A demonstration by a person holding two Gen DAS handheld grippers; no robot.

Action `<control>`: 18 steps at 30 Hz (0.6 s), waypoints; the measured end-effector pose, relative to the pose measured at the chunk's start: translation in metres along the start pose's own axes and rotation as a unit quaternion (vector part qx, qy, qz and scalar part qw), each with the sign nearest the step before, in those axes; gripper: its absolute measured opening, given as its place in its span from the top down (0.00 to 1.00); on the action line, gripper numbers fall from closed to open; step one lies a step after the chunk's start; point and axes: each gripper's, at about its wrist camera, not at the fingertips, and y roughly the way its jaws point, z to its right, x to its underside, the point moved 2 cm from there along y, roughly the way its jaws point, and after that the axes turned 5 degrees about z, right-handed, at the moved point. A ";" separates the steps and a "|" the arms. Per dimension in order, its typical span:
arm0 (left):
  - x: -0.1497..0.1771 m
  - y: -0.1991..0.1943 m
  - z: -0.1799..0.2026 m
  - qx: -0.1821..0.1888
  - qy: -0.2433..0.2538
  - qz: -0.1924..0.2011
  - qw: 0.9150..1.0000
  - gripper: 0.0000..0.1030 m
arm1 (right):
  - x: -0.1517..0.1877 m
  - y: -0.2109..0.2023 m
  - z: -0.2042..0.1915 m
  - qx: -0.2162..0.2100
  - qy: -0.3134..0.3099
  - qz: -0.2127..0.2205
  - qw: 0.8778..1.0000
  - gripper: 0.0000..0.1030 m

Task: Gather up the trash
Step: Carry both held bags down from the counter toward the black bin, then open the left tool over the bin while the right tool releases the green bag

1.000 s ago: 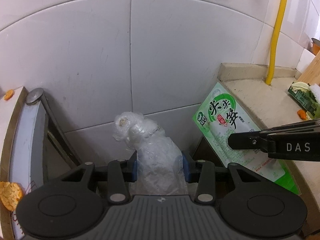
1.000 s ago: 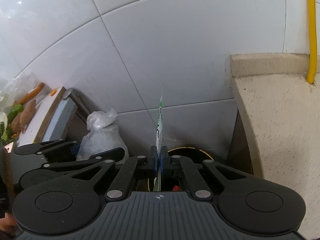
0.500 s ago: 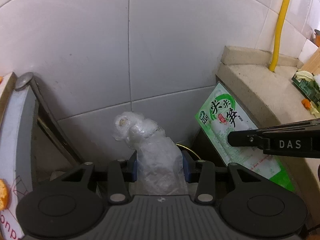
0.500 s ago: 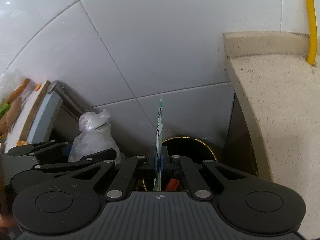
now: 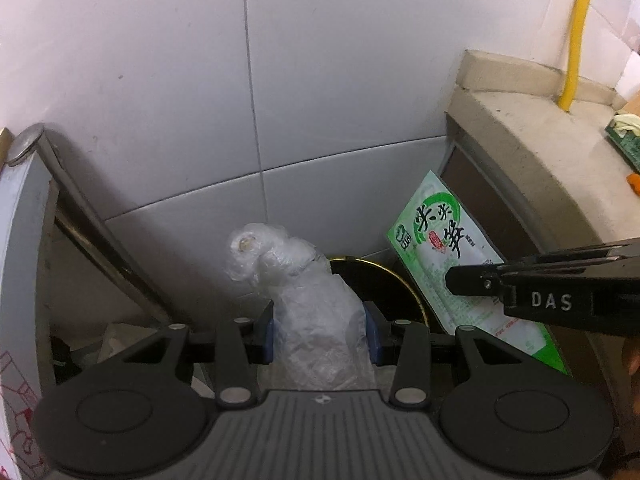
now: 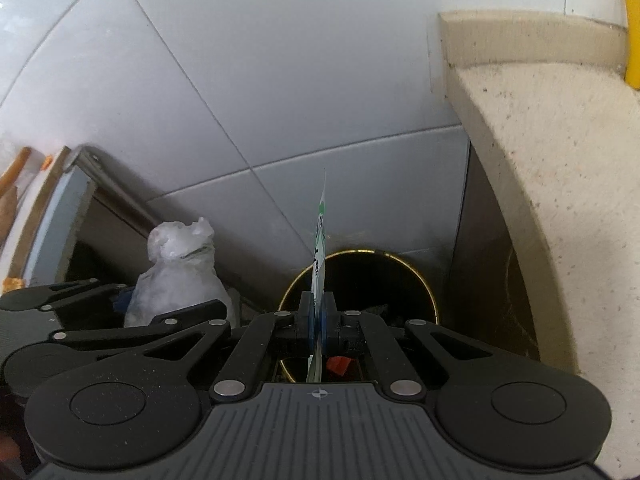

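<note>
Here the left gripper [image 5: 319,330] has its jaws clamped on a crumpled clear plastic bag [image 5: 296,280], the blue pads pressing its two sides while its knotted top sticks up beyond them. The right gripper [image 6: 319,316] has its jaws clenched tight on a flat green-and-white food wrapper [image 6: 319,240], which is edge-on in the right wrist view and shows its printed face in the left wrist view [image 5: 452,256].

Both pieces of trash hang over a dark round bin [image 6: 384,280] with a thin gold rim, standing on the floor in the gap below. The wrapper is directly above the bin's mouth; the bag sits just left of it, over the bin's left edge. A small red scrap [image 6: 338,364] lies inside the bin, partly masked by the right gripper.

To the right a speckled beige worktop [image 6: 552,152] rises beside the bin, with one yellow pipe [image 5: 578,32] running up the white tiled wall [image 5: 320,80] behind it. To the left stands a pale board with a metal leg [image 5: 80,208] slanting down.

Two grippers, two trash items, one bin. The bin's near half is hidden by the grippers, and the items at the far right edge of the worktop are cut off and unclear.
</note>
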 end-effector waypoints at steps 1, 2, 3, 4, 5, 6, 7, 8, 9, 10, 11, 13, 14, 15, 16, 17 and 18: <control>0.001 0.002 0.001 -0.003 -0.002 -0.001 1.000 0.66 | -0.001 0.005 -0.001 0.002 0.001 -0.003 1.000 0.95; 0.002 0.004 0.002 -0.005 -0.005 -0.002 1.000 0.66 | -0.001 0.008 0.000 0.004 0.002 -0.006 1.000 0.95; 0.003 0.007 0.003 -0.005 -0.008 -0.004 1.000 0.66 | 0.000 0.013 0.001 0.004 0.003 -0.010 1.000 0.95; 0.005 0.011 0.004 -0.004 -0.010 -0.007 1.000 0.66 | 0.000 0.016 0.001 0.005 0.003 -0.013 1.000 0.95; 0.006 0.015 0.006 -0.004 -0.011 -0.012 1.000 0.66 | 0.001 0.020 0.002 0.005 0.003 -0.017 1.000 0.95; 0.007 0.019 0.007 -0.005 -0.011 -0.015 1.000 0.66 | 0.002 0.023 0.001 0.006 0.002 -0.020 1.000 0.95; 0.008 0.024 0.007 -0.008 -0.012 -0.019 1.000 0.66 | 0.002 0.026 0.003 0.006 0.003 -0.024 1.000 0.95; 0.008 0.026 0.007 -0.011 -0.014 -0.021 1.000 0.66 | 0.003 0.030 0.004 0.006 0.004 -0.027 1.000 0.95; 0.008 0.030 0.006 -0.016 -0.019 -0.022 0.999 0.66 | 0.004 0.035 0.005 0.005 0.006 -0.032 0.999 0.95; 0.008 0.033 0.005 -0.021 -0.024 -0.022 0.999 0.66 | 0.006 0.040 0.007 0.005 0.007 -0.036 0.999 0.95; 0.009 0.034 0.003 -0.025 -0.029 -0.022 0.999 0.66 | 0.007 0.045 0.008 0.005 0.008 -0.040 0.999 0.95; 0.011 0.042 0.002 -0.034 -0.035 -0.026 0.998 0.66 | 0.010 0.057 0.009 0.004 0.010 -0.050 0.999 0.95; 0.012 0.045 0.002 -0.039 -0.037 -0.027 0.998 0.66 | 0.011 0.063 0.009 0.004 0.010 -0.055 0.998 0.95; 0.014 0.050 0.002 -0.044 -0.038 -0.030 0.998 0.66 | 0.013 0.068 0.009 0.005 0.008 -0.059 0.998 0.95; 0.016 0.052 0.002 -0.047 -0.039 -0.032 0.998 0.66 | 0.014 0.073 0.010 0.007 0.005 -0.063 0.998 0.95; 0.018 0.055 0.002 -0.051 -0.040 -0.033 0.997 0.66 | 0.015 0.078 0.010 0.008 0.004 -0.067 0.998 0.95; 0.019 0.059 0.001 -0.056 -0.042 -0.034 0.997 0.66 | 0.016 0.083 0.011 0.008 0.003 -0.072 0.997 0.95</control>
